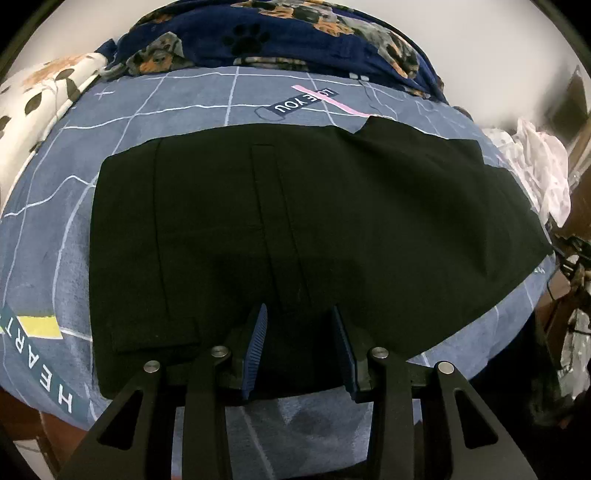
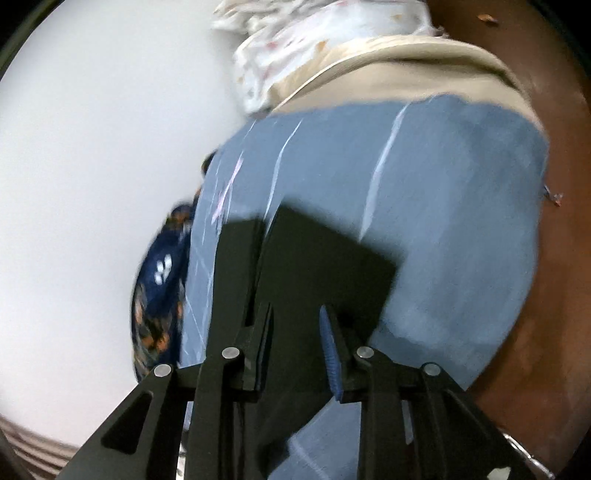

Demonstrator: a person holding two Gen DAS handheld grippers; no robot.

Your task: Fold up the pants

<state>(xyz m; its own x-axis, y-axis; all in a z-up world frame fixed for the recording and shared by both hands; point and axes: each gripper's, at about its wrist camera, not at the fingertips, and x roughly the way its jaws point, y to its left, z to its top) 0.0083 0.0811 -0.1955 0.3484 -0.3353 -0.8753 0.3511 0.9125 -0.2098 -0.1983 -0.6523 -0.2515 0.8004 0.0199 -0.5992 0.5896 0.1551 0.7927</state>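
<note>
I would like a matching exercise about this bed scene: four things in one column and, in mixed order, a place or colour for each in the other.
1. black folded pants
2. dark blue fleece blanket with dog print
3. blue-grey bedsheet with white grid lines
4. white floral pillow

a. far edge of the bed
b. left far corner
c. lying flat in the middle
d. carries the words LOVE YOU

Pairs: 1-c, 2-a, 3-d, 4-b

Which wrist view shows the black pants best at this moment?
The left wrist view: the black pants lie nearly whole and sharp across the blue bedsheet. The right wrist view is motion-blurred and shows only one dark corner.
</note>
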